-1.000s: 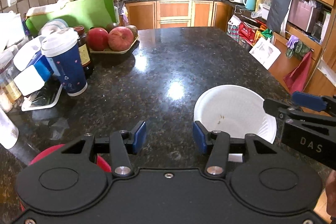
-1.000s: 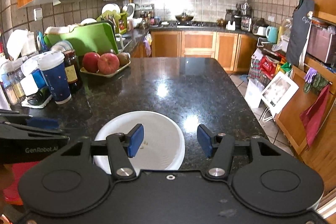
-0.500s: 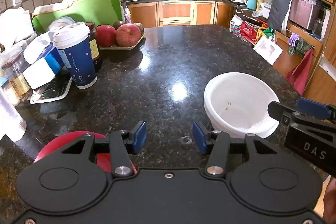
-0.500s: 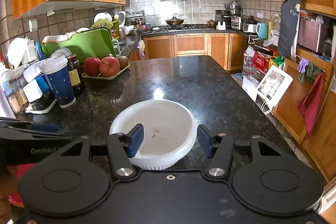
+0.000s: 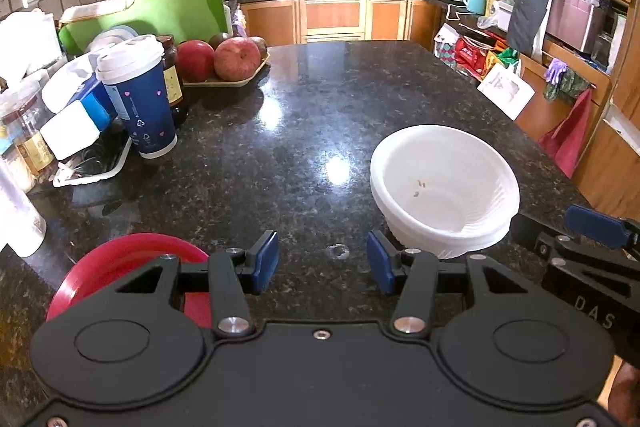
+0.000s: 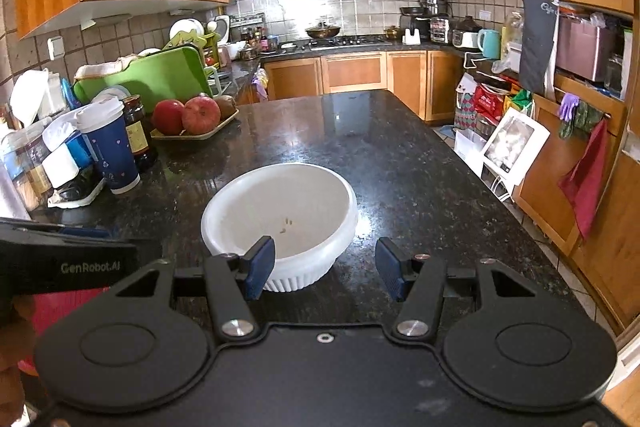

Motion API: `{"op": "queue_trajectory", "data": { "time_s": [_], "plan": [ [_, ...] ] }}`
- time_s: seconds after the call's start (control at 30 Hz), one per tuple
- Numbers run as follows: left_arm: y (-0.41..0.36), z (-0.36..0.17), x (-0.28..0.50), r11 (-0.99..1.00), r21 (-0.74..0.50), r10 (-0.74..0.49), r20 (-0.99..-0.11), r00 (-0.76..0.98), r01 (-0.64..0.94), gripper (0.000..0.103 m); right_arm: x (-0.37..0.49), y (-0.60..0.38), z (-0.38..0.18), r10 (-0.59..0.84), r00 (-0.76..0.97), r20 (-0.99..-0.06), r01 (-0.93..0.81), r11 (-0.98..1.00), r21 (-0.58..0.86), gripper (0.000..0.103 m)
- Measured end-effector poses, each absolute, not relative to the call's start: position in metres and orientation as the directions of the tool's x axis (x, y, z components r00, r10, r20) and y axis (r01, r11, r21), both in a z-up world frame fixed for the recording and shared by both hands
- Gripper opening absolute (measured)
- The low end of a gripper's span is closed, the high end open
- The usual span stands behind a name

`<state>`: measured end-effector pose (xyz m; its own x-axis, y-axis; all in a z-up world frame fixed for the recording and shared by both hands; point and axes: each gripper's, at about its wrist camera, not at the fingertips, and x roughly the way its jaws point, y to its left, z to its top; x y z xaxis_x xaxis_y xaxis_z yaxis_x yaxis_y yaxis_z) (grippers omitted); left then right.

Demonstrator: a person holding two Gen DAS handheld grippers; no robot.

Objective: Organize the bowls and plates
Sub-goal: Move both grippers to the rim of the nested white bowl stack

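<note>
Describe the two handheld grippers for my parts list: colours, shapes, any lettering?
Both are matte black. The left gripper and right gripper each have two angular fingers tipped with blue pads, silver pivot bolts, and round raised discs on the body. From the side, one reads "GenRobot.AI", the other "DAS".

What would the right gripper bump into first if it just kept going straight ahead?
Probably the near rim of the white bowl: it sits just ahead of the right gripper, slightly toward its left finger. Depth is hard to judge.

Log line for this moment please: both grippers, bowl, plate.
left gripper: open, empty | right gripper: open, empty, behind white bowl | bowl: upright on counter | red plate: under left fingers
</note>
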<state>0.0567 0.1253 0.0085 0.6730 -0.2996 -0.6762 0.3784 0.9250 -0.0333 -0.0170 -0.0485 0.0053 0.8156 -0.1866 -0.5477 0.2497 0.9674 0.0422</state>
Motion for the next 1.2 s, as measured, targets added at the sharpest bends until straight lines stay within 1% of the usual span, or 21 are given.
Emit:
{"op": "queue_trajectory", "data": {
  "time_s": [0.2, 0.53, 0.77, 1.0, 1.2],
  "plan": [
    [0.116, 0.011, 0.050, 0.942, -0.023, -0.262, -0.672, 0.693, 0.334, 0.057, -0.015, -0.052, 0.008, -0.165, 0.823, -0.544, 0.198, 0.980, 0.003, 0.058],
    [0.096, 0.011, 0.046, 0.957, -0.036, -0.232, -0.686, 0.689, 0.286, 0.057, -0.015, -0.070, 0.009, -0.102, 0.823, -0.559, 0.121, 0.993, -0.003, 0.058],
    [0.089, 0.013, 0.054, 0.966, -0.057, -0.224, -0.682, 0.696, 0.254, 0.057, -0.007, -0.085, 0.005, -0.074, 0.824, -0.562, 0.103, 0.994, 0.020, 0.058],
    [0.077, 0.011, 0.069, 0.971, -0.045, -0.203, -0.678, 0.706, 0.236, 0.057, 0.017, -0.095, -0.002, -0.044, 0.826, -0.562, 0.084, 0.995, 0.045, 0.058],
    [0.070, 0.004, 0.085, 0.974, -0.035, -0.184, -0.701, 0.689, 0.225, 0.057, 0.045, -0.102, -0.011, -0.011, 0.806, -0.591, 0.084, 0.992, 0.095, 0.054]
  ]
}}
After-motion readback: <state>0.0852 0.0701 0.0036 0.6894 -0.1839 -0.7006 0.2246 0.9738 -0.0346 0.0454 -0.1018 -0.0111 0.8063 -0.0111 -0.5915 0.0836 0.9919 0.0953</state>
